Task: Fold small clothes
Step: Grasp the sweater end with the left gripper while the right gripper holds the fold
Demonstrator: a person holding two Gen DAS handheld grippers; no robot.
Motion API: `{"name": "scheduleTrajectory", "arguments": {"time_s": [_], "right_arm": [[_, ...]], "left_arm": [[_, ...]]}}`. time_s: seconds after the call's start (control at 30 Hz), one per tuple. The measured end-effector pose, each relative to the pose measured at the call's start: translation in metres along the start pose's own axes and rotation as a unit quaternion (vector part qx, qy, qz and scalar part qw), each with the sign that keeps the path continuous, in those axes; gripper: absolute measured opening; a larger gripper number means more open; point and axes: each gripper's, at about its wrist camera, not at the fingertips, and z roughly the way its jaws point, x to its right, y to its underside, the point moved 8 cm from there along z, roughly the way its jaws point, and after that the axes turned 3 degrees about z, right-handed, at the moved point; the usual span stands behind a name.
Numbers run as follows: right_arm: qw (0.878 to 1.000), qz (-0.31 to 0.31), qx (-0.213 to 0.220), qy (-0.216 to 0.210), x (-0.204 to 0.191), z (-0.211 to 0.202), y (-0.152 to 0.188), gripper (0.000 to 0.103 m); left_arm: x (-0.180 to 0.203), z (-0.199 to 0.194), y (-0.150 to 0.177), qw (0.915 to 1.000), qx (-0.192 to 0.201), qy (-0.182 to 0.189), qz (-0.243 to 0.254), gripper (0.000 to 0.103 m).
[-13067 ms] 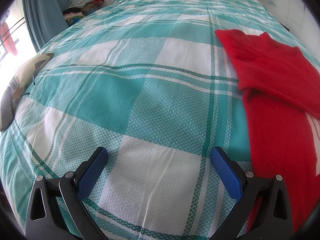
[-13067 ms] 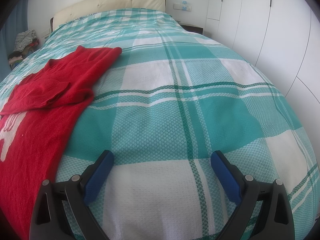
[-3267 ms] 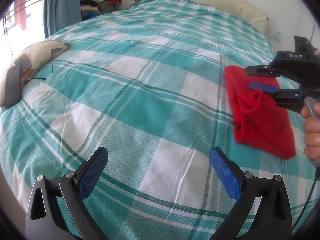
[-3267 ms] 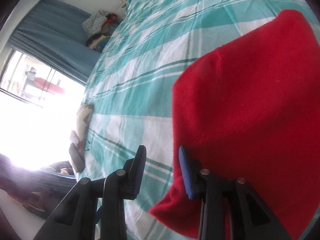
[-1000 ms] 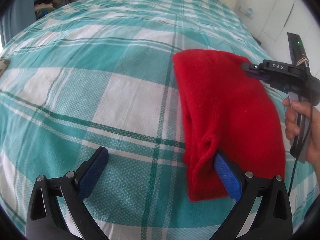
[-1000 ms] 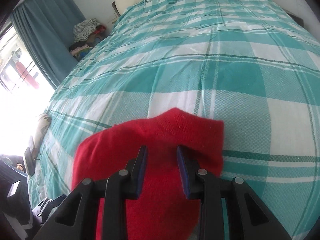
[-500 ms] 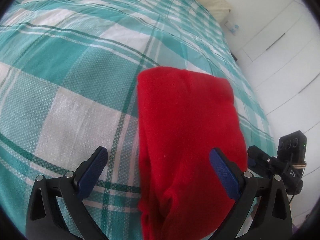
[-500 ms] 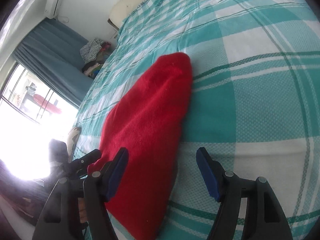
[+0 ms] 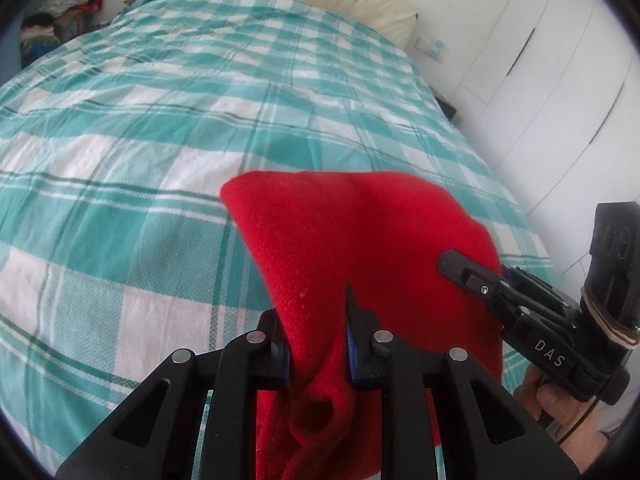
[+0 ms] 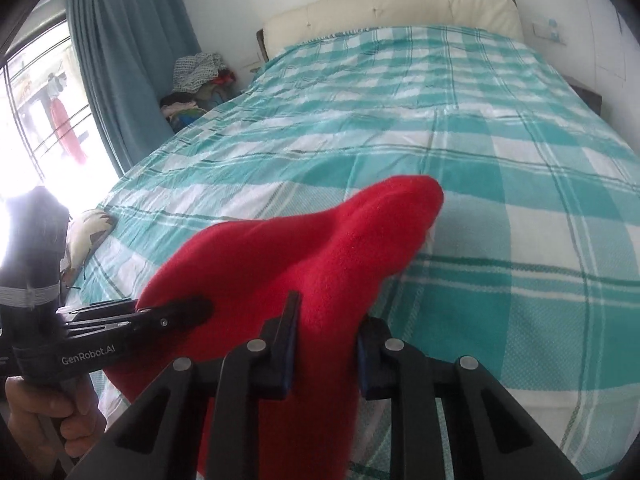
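Garment: folded red knit [image 9: 360,240], bunched and raised above a teal-and-white checked bedspread [image 9: 120,140].
Left gripper [image 9: 316,328]: jaws closing, pads pinching the near edge of the red fabric.
Right gripper [image 10: 326,332]: jaws closing, red fabric clamped between the pads.
Background: cream headboard [image 10: 392,4], blue curtain [image 10: 128,52], white wardrobe doors [image 9: 560,80].

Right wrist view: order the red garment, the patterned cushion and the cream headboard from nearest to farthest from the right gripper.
1. Red garment, between the closing jaws of the right gripper.
2. Patterned cushion, at the bed's left edge.
3. Cream headboard, at the far end.
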Motion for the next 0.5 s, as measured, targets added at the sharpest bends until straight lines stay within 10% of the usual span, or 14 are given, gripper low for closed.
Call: {"name": "scheduleTrajectory", "arguments": {"time_s": [0.23, 0.5], "right_arm": [[0.997, -0.012, 0.061, -0.037, -0.030, -0.037, -0.052, 0.023], [0.996, 0.040, -0.085, 0.000, 0.021, 0.018, 0.046, 0.037]], "left_arm": [[-0.005, -0.043, -0.029, 0.9992, 0.038, 0.012, -0.003, 0.022], [-0.041, 0.001, 0.064, 0.9943, -0.035, -0.100, 0.009, 0.054]]}}
